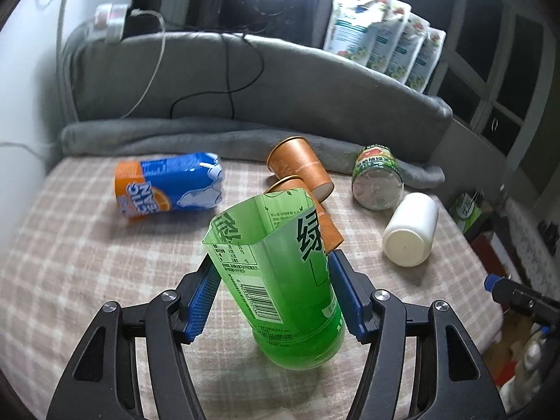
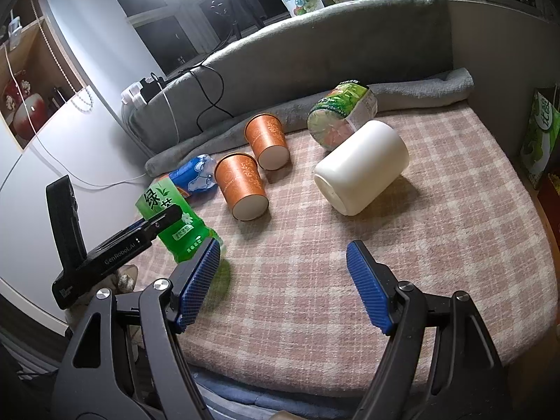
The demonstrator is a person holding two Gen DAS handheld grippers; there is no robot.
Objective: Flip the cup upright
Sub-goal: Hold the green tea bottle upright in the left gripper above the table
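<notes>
A green cut-bottle cup (image 1: 280, 280) stands nearly upright, open end up, on the plaid cloth (image 1: 87, 245). My left gripper (image 1: 271, 273) has its blue pads on both sides of it and is shut on it. The same cup shows in the right wrist view (image 2: 175, 217) with the left gripper (image 2: 154, 225) on it. My right gripper (image 2: 283, 283) is open and empty above the cloth's near edge (image 2: 315, 367). A white cup (image 2: 362, 168) lies on its side ahead of it, also visible in the left wrist view (image 1: 411, 229).
Two orange paper cups (image 2: 241, 185) (image 2: 267, 136) lie on their sides mid-cloth. A blue-orange cut bottle (image 1: 168, 185) and a clear green-labelled cut bottle (image 1: 378, 176) lie tipped over. A grey blanket roll (image 1: 227, 140) borders the back. Pouches (image 1: 381, 31) stand behind.
</notes>
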